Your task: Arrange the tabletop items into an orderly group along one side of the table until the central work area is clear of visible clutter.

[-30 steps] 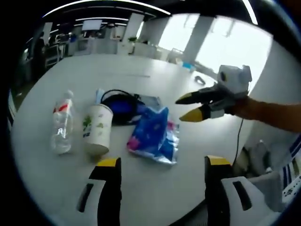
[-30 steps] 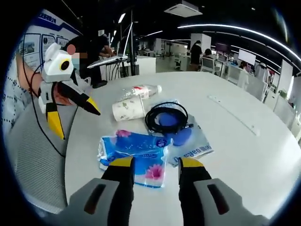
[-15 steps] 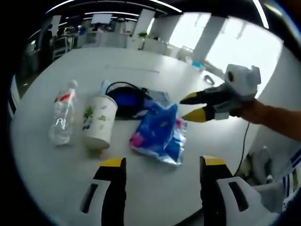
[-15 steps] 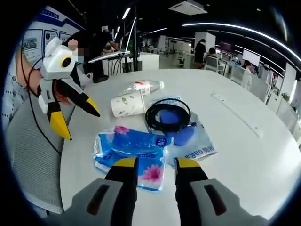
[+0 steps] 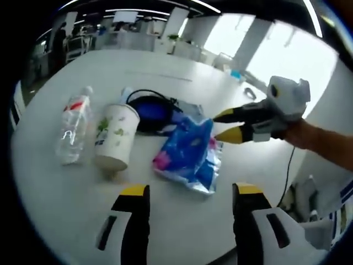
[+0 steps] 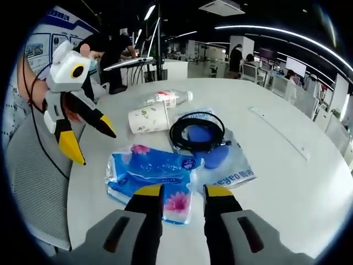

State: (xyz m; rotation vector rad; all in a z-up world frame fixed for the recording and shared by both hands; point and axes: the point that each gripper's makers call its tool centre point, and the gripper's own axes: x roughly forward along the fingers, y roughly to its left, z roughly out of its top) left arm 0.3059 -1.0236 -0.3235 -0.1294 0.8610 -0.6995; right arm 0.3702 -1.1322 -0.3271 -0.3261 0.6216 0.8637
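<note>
White round worktop (image 6: 287,182) carries five things, all bunched near the edge by the person: one clear plastic bottle (image 5: 70,130) with a red-and-white label, text too small to read; one white paper cup (image 5: 115,136) with a green leaf print, on its side just beside the bottle; one coil of black cable (image 6: 197,132); one pale blue flat pouch (image 6: 229,165) under the cable, printed letters near its lower edge read roughly "eyego", partly cut off; one blue tissue pack (image 6: 151,175) with pink flowers and a small round dark logo, wording illegible. In the right gripper view the bottle (image 6: 168,97) lies farthest, the cup (image 6: 148,118) in front of it, cable coil on top of the pouch, tissue pack nearest and overlapping the pouch's edge. In the left gripper view the tissue pack (image 5: 189,156) sits right of the cup, cable (image 5: 149,110) behind them. Left claw (image 5: 187,190), yellow tips, spread wide, nothing between, hovering above bare worktop (image 5: 66,210) in front of the cup and tissue pack; it also shows in the right gripper view (image 6: 91,141) at left, tips apart, off the worktop edge. Right claw (image 6: 176,192), yellow tips, narrow gap, nothing gripped, just over the near edge of the tissue pack; in the left gripper view (image 5: 226,126) it points at the tissue pack's far corner, tips slightly apart. Contact with the pack cannot be told. Office desks and people in background, blue-white posters on a wall, text unreadable.
</note>
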